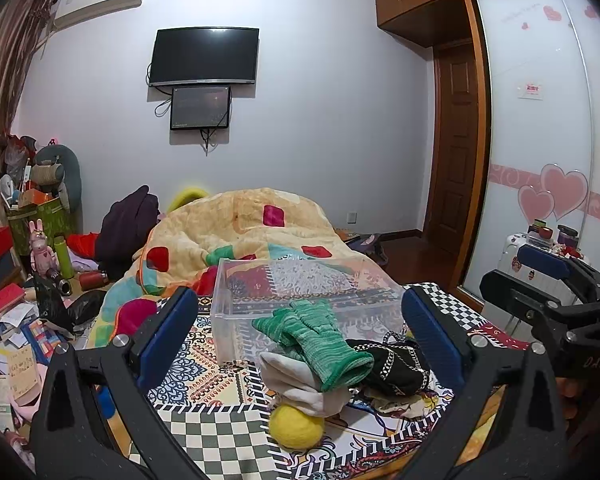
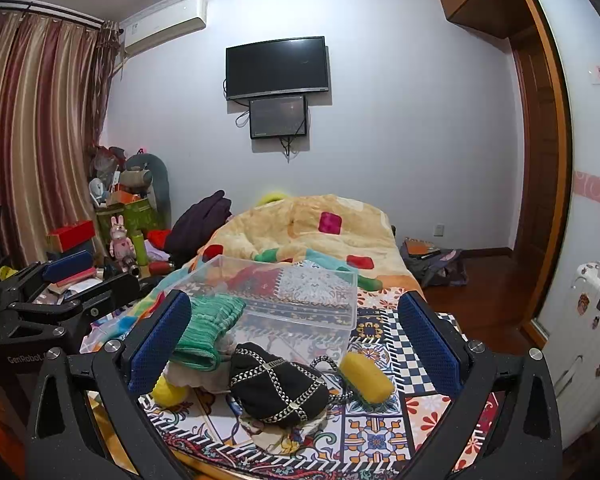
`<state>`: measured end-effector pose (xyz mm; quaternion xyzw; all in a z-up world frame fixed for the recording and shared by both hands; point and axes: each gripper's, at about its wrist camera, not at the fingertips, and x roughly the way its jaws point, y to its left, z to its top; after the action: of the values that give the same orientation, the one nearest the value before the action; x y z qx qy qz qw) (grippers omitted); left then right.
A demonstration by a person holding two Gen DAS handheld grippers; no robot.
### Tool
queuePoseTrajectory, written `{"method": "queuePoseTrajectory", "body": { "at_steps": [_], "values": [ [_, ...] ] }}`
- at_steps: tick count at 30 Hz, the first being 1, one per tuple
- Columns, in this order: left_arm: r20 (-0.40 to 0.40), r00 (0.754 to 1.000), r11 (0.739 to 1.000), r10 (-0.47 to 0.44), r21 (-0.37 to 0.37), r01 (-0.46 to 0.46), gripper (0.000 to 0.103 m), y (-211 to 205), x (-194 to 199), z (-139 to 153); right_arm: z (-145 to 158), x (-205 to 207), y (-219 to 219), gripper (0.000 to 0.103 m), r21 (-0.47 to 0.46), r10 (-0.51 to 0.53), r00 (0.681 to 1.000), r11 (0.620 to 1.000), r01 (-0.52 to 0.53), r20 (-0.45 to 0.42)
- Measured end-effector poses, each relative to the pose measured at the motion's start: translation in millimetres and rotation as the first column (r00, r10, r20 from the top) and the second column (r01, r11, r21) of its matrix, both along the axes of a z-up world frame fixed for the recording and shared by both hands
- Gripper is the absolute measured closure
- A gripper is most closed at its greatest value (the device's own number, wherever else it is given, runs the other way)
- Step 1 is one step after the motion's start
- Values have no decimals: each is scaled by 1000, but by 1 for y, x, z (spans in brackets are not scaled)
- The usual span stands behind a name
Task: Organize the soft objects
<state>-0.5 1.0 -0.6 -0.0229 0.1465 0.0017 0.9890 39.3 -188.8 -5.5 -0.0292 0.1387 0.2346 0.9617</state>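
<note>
A clear plastic box stands empty on the patterned bedspread. In front of it lies a pile of soft things: a green knit glove on a white sock, a black pouch with a chain, a yellow ball and a yellow sponge. My left gripper is open above the pile, holding nothing. My right gripper is open and empty, just short of the pouch. Each gripper shows at the other view's edge.
A yellow quilt is heaped behind the box. Clutter of boxes, bottles and papers fills the floor left of the bed. A wardrobe and a white suitcase stand at the right.
</note>
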Motion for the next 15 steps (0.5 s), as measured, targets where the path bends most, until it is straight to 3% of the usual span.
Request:
{"method": "queuePoseTrajectory", "body": {
  "at_steps": [15],
  "values": [
    [6, 1000, 1000, 1, 9, -1, 0, -3, -2, 4, 3, -2, -1, 0, 6, 0, 1000, 1000, 0, 4]
  ]
}}
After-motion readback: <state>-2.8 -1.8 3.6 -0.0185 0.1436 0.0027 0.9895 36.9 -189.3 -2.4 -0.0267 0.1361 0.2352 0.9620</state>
